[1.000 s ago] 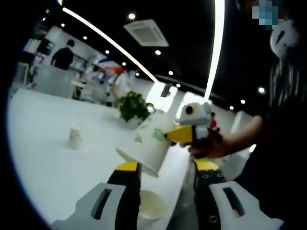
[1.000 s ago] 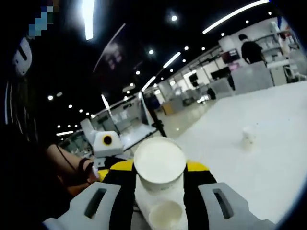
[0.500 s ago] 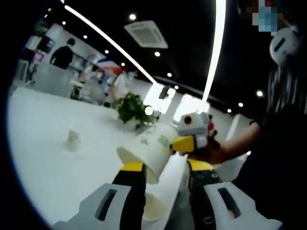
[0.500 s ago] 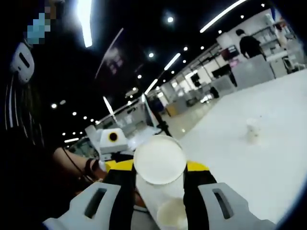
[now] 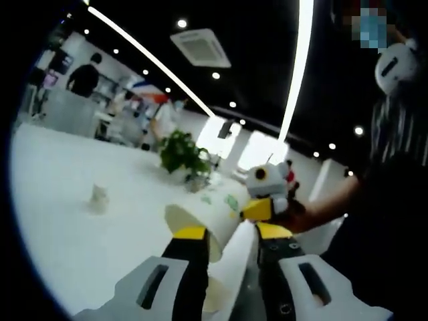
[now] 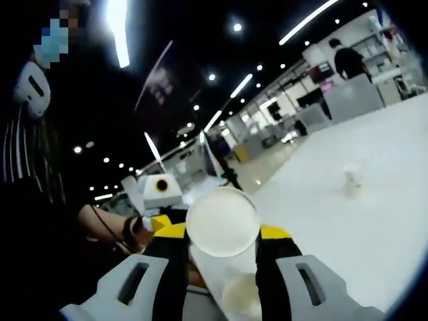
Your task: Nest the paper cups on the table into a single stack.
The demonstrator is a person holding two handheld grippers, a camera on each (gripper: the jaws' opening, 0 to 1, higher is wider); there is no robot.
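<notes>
My right gripper [image 6: 222,234] is shut on a white paper cup [image 6: 222,222] whose round end faces its camera. In the left gripper view this cup [image 5: 204,217], printed with green, hangs tilted with its mouth toward the lower left. The right gripper [image 5: 259,208] holds it near the base. My left gripper [image 5: 232,233] is shut on a second white cup [image 5: 217,295] low between its jaws, right under the tilted one. That lower cup's mouth [image 6: 241,294] also shows beneath the right gripper's cup, with the left gripper [image 6: 155,221] beside it. A third cup [image 5: 99,196] [image 6: 353,180] stands far off on the table.
The white table [image 5: 67,234] [image 6: 374,227] stretches away, its edge close by the grippers. A green potted plant [image 5: 180,154] stands at its far side. A person's arm [image 5: 334,200] holds the right gripper. People [image 5: 83,70] stand in the background.
The tilted cup in the right gripper has sunk lower and closer to the left jaws, over the lower cup. In the right gripper view the left gripper has drawn nearer.
</notes>
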